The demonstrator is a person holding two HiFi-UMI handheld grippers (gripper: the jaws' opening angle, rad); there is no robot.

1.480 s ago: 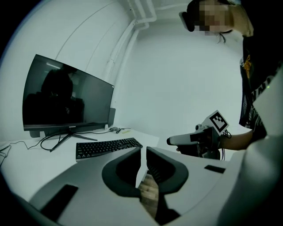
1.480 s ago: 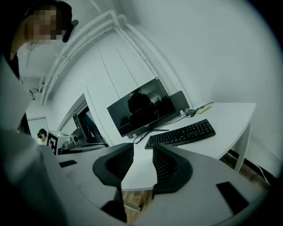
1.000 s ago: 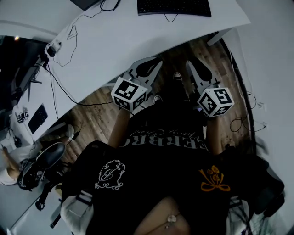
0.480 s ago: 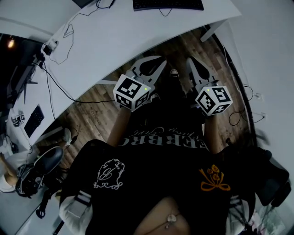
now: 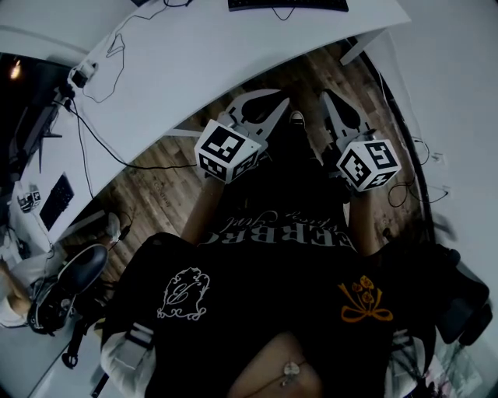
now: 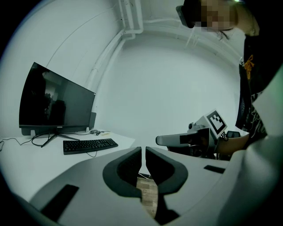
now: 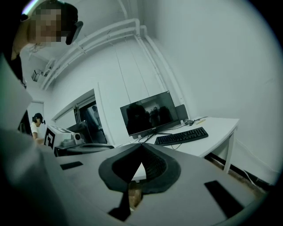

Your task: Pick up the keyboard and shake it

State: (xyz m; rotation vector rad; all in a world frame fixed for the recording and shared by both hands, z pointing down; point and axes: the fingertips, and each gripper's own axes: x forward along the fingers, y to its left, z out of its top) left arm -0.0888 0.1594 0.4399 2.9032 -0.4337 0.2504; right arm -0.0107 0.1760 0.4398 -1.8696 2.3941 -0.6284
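Observation:
A black keyboard (image 5: 288, 4) lies on the white desk (image 5: 233, 54), cut by the top edge of the head view. It also shows in the left gripper view, keyboard (image 6: 89, 145), and in the right gripper view, keyboard (image 7: 181, 136), well beyond the jaws. My left gripper (image 5: 268, 97) and right gripper (image 5: 331, 99) hang side by side over the wooden floor, short of the desk's near edge. The left gripper (image 6: 143, 151) has only a thin slit between its jaws and holds nothing. The right gripper (image 7: 141, 148) has its tips together, also empty.
A dark monitor (image 6: 55, 103) stands behind the keyboard, with cables (image 5: 101, 85) trailing over the desk's left part. A desk leg (image 5: 358, 50) stands at the right. Another desk with a small keyboard (image 5: 58, 198), a chair and a seated person (image 5: 15, 288) are at the far left.
Both grippers have shifted a little forward toward the desk edge. The keyboard now sits closer to the top edge of the head view.

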